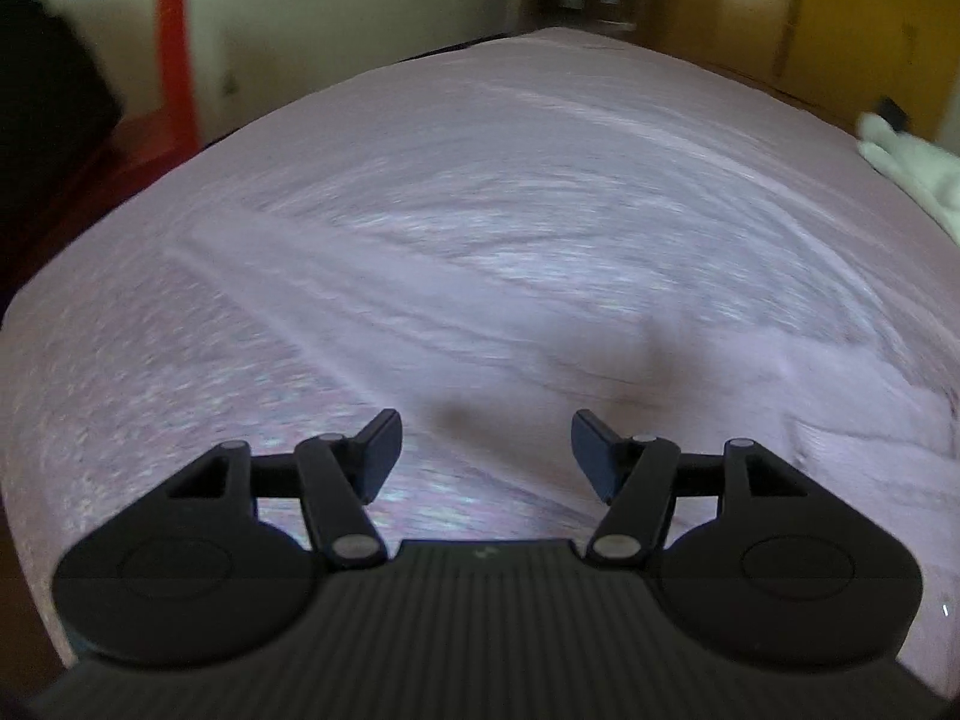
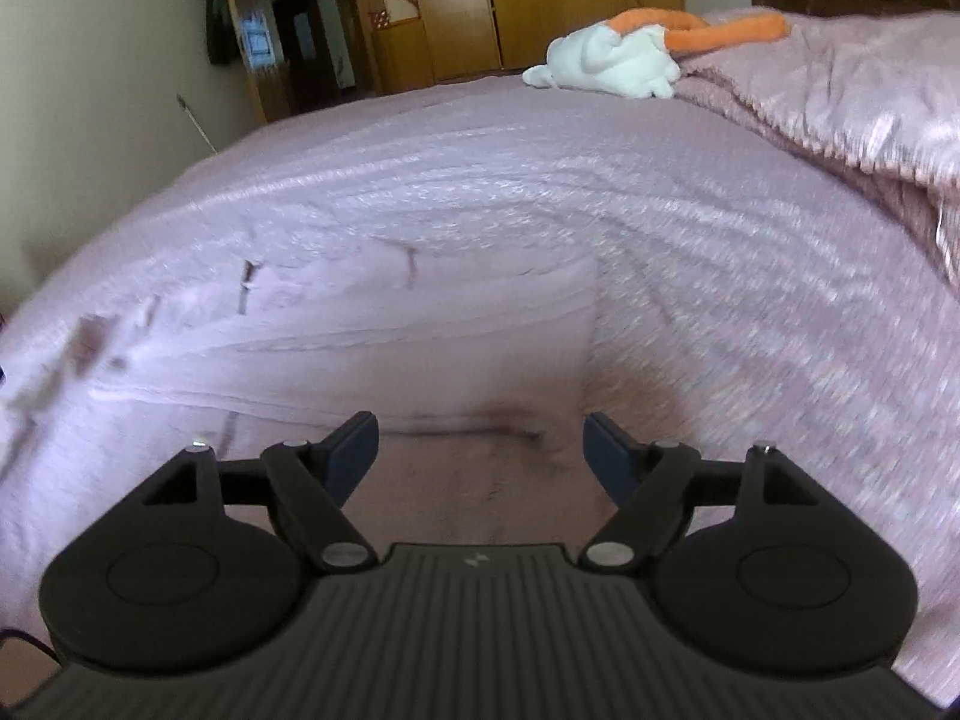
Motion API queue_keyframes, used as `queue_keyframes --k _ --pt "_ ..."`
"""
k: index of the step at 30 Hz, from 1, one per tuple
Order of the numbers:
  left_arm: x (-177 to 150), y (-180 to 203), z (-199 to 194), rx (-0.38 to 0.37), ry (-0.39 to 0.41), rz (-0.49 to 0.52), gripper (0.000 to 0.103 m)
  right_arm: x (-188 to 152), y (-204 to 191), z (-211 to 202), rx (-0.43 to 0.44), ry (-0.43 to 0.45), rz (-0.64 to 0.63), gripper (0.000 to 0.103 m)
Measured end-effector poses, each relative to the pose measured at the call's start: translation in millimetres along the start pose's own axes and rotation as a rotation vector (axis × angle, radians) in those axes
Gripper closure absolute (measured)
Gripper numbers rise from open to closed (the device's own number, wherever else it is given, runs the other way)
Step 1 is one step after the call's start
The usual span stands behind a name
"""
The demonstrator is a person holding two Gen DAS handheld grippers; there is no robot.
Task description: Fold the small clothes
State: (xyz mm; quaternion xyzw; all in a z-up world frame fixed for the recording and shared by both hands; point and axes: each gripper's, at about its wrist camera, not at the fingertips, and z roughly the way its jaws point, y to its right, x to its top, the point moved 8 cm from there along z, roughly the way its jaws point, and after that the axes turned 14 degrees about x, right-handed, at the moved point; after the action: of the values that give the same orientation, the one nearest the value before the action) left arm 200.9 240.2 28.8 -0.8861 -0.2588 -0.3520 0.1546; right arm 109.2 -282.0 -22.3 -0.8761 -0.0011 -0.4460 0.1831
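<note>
The left gripper [image 1: 486, 456] hangs low over the bed [image 1: 480, 210], its fingers [image 1: 378, 450] spread wide apart with nothing between them. The right gripper [image 2: 480, 456] is likewise released, its fingers [image 2: 354, 450] parted and empty.

A pale pink cloth [image 2: 372, 336], nearly the same colour as the bedspread, lies flat on the bed just ahead of the right gripper. Its near edge runs just beyond the fingertips and its right edge stands out as a straight line against the bedspread; neither finger touches it. Small dark marks show on its far and left parts, too blurred to tell what they are. In the left wrist view the same cloth [image 1: 840, 396] appears at the right of the gripper, a smoother patch with a soft edge, and the left fingers are clear of it, over bare bedspread.

Well beyond the cloth, at the far side of the bed, lies a white and orange soft toy [image 2: 612, 57], touching the edge of a rumpled pink blanket [image 2: 840, 96] that fills the bed's far right part. The toy [image 1: 906, 162] also shows at the right edge of the left wrist view. Behind the bed stand wooden wardrobes [image 2: 540, 0]. Both views are smeared by motion blur.
</note>
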Motion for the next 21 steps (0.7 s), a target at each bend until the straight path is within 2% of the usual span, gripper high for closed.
queue_keyframes --k 5,8,11,13,15,18,21 --pt "4.7 -32.2 38.2 0.015 -0.077 -0.142 0.039 -28.3 -9.6 22.9 -0.009 -0.058 0.072 0.021" --pt "8.4 -38.6 56.0 0.003 -0.096 -0.190 0.039 -41.4 -13.4 31.7 -0.049 -0.067 0.063 0.021" --pt "13.0 -38.5 71.2 -0.031 -0.093 -0.225 0.039 -47.0 -18.1 38.0 -0.074 -0.071 0.016 0.018" --pt "16.6 -35.4 80.9 -0.072 -0.088 -0.257 0.025 -49.5 -20.3 41.1 -0.080 -0.069 0.012 0.015" --pt "21.6 -35.9 87.4 -0.109 -0.071 -0.298 0.020 -48.6 -17.8 44.0 -0.089 -0.063 0.009 0.012" --pt "27.9 -35.7 97.4 -0.125 -0.044 -0.318 0.019 -51.0 -21.0 49.1 -0.105 -0.062 -0.016 0.008" --pt "33.9 -35.8 104.0 -0.107 -0.029 -0.324 0.019 -52.1 -23.1 53.0 -0.125 -0.061 -0.041 0.005"
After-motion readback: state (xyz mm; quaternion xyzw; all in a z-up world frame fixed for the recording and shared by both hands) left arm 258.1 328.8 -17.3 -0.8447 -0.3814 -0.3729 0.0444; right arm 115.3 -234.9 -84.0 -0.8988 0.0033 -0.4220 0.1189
